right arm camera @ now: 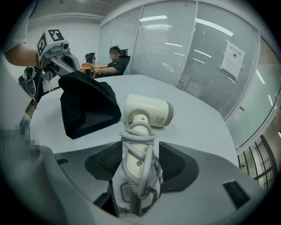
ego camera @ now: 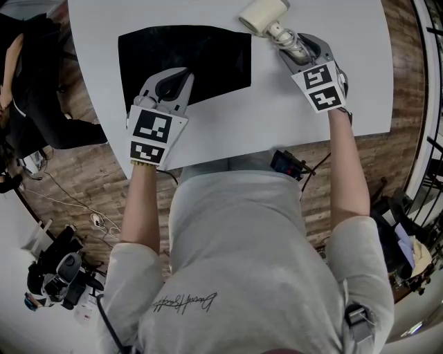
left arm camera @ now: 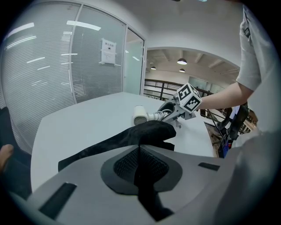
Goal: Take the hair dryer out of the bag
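Task progress: nearly done, in my judgement. The hair dryer [ego camera: 266,15] is already fully outside the bag [ego camera: 183,59], and no part of it is under the cloth.
Hair dryer, place: it lies on the white table [ego camera: 353,76], near the far edge, just beside the bag's right far corner but apart from it. Its cord [right arm camera: 140,140] is wound around the handle.
Right gripper [ego camera: 291,38]: the 2 jaws stand wide apart with the handle between them. In the right gripper view I see a gap between the handle and the left pad, so the handle is not squeezed.
Left gripper [ego camera: 181,75]: the 2 jaws are together and pinch a fold of the black cloth at the near edge of the bag, which is lifted a little there.
Bag: black, mostly flat, it looks empty.
What is left: in my opinion only to take the right gripper away from the handle and to let go of the bag.
Surface: a white, smooth tabletop with a rounded near edge. Only the bag and the hair dryer are on it.
Room: an office with glass walls [right arm camera: 175,39] and blinds, and 1 paper sheet [right arm camera: 232,59] stuck on the glass. The floor [ego camera: 83,187] is of wood, with cables and some equipment on it. 1 person [right arm camera: 115,61] sits at the far end of the table.
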Demonstrator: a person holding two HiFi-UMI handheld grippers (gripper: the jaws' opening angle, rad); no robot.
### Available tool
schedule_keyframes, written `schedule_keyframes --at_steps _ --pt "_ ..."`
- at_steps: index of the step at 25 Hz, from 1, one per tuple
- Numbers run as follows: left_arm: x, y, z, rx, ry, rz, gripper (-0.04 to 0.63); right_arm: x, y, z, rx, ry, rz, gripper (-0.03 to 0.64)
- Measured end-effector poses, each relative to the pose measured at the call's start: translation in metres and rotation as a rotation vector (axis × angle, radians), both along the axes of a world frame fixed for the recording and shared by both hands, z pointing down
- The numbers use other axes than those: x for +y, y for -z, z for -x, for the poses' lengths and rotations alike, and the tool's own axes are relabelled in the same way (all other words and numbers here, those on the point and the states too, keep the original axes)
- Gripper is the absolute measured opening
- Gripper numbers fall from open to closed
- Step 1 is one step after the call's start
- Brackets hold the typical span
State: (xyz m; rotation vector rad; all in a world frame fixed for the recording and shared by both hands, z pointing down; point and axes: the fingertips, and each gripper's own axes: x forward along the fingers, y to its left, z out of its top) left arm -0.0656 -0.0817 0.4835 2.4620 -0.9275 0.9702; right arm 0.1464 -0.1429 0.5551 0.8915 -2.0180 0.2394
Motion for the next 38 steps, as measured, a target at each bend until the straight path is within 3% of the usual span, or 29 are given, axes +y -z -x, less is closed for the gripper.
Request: schedule_keyframes --at_steps 6,10,17,23,29,32,38 --pt "0.0 -0.002 -0.005 0.021 0.007 0.017 0.021 0.001 0.014 -0.003 -0.029 -0.001 -0.019 0.281" --pt "0.004 0.001 -0.008 0.033 -0.004 0.024 0.061 0.003 0.027 -0.001 -0.052 -0.006 -0.032 0.285" --pt "0.003 0.015 -0.009 0.068 -0.002 -0.001 0.074 0.008 0.051 0.002 -0.138 -0.048 -0.051 0.284" --pt "-0.001 0.034 0.0 0.151 0.074 -0.016 0.053 0.019 0.075 0.008 -0.195 -0.078 -0.08 0.232" --pt "0.002 0.053 0.006 0.179 0.109 -0.059 0.029 0.032 0.097 0.019 -0.239 -0.087 -0.121 0.124" --pt "0.004 0.064 0.006 0.23 0.158 -0.072 0.017 0.041 0.107 0.028 -0.276 -0.096 -0.124 0.056" --pt "0.009 0.086 0.015 0.267 0.231 -0.148 0.012 0.057 0.124 0.051 -0.315 -0.054 -0.132 0.028"
